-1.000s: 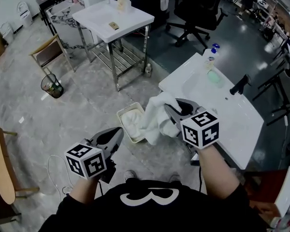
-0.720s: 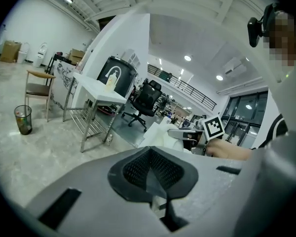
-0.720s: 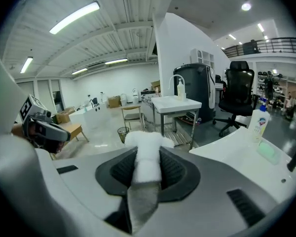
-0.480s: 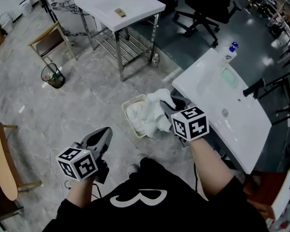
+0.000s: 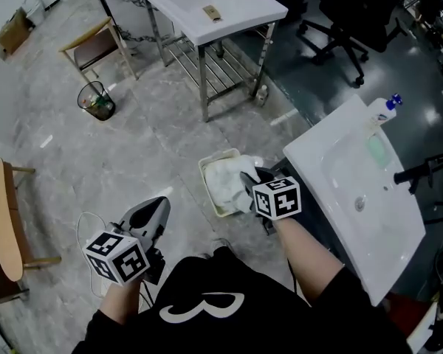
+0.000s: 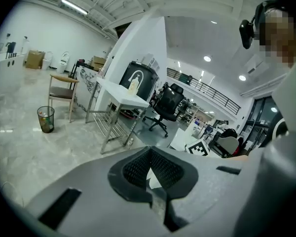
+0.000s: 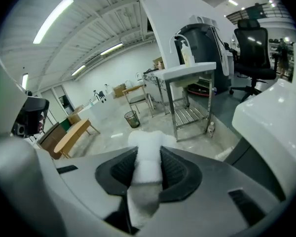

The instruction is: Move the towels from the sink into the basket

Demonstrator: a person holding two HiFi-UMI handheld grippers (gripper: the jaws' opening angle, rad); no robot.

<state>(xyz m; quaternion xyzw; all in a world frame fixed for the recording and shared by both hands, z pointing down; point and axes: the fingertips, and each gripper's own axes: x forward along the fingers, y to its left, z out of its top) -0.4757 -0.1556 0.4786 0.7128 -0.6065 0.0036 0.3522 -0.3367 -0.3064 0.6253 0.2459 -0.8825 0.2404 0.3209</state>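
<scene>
A cream basket (image 5: 204,172) stands on the floor beside the white sink (image 5: 369,220). White towel (image 5: 221,184) fills the basket. My right gripper (image 5: 251,183) hangs over the basket's right side, shut on a white towel (image 7: 147,154) that runs up between its pads and bulges beyond the tips. The right gripper (image 7: 148,171) clamps the cloth from both sides. The left gripper (image 5: 153,214) is held low at the left, apart from the basket, shut with nothing in it. In the left gripper view its pads (image 6: 138,169) meet.
A white steel-legged table (image 5: 220,6) stands behind the basket. A wire waste bin (image 5: 96,100) and a wooden chair (image 5: 96,44) are at the far left, a wooden tabletop (image 5: 4,220) at the left edge. A bottle (image 5: 384,109) and black tap (image 5: 413,174) are on the sink.
My right gripper has carried the towel away from the sink's edge and down to the basket. The left gripper has stayed about where it was.
</scene>
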